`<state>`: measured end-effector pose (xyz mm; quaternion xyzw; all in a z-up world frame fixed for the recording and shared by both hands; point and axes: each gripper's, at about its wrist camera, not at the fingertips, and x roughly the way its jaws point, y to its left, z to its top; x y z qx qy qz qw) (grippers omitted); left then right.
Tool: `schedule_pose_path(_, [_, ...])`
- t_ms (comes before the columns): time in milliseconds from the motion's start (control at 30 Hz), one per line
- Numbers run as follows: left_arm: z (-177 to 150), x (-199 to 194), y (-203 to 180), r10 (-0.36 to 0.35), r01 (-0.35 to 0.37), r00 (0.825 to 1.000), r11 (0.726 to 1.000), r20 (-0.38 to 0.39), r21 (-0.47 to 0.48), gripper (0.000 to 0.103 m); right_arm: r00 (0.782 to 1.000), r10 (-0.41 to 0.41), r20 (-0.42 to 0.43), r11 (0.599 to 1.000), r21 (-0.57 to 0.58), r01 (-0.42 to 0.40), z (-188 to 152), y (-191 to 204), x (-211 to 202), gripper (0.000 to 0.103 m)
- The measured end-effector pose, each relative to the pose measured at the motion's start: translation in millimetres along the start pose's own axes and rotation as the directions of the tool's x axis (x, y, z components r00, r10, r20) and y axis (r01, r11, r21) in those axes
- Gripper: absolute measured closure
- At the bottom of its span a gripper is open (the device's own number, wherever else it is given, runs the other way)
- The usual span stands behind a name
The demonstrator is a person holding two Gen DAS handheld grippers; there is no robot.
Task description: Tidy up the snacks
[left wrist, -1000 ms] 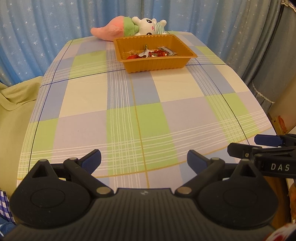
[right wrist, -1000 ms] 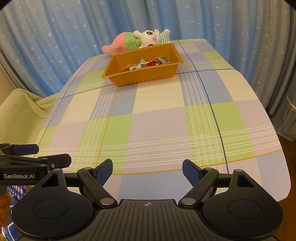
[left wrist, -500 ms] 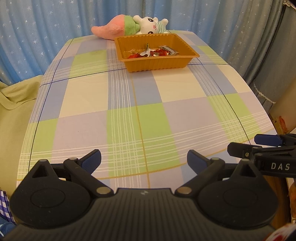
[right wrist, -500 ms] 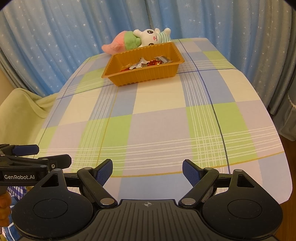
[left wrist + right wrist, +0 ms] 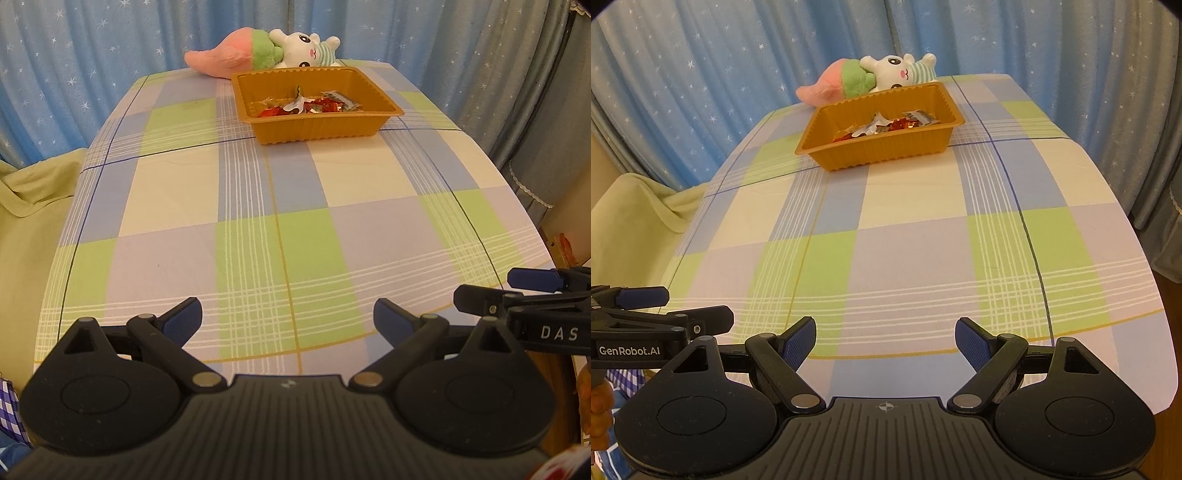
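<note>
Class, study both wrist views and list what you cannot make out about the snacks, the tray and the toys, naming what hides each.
- Snack wrappers: too small in both views to read labels or count.
- Orange tray: its floor nearest the cameras is hidden by its own front wall.
- White plush: lower body hidden behind the tray's far rim, right wrist view.
- Pink plush: its face is not visible in either view.

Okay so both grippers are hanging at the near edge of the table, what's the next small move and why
Probably ease the right gripper forward toward the orange tray at the far end. Both it and the left gripper are open and hold nothing, the snack packets all lie inside that tray, and only bare checked tablecloth lies between. Nothing is within grasp from here.
</note>
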<state>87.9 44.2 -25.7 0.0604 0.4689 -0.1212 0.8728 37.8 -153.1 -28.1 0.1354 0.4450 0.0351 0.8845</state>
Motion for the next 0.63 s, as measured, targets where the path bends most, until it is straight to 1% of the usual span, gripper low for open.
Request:
schedule_pose_path(400, [2.4,1.5,-0.3,-0.001,0.001,1.0,1.0,-0.002,-0.001,0.004,1.0,0.007,-0.011,1.0,0.0,-0.007,7.4,-2.9,3.9,0.021])
schedule_pose_path(633, [12.0,9.8,-4.8,0.0,0.0,1.0,1.0,-0.015,-0.004,0.004,1.0,0.007,-0.022,1.0,0.004,-0.007,15.3,-10.8,9.1,0.021])
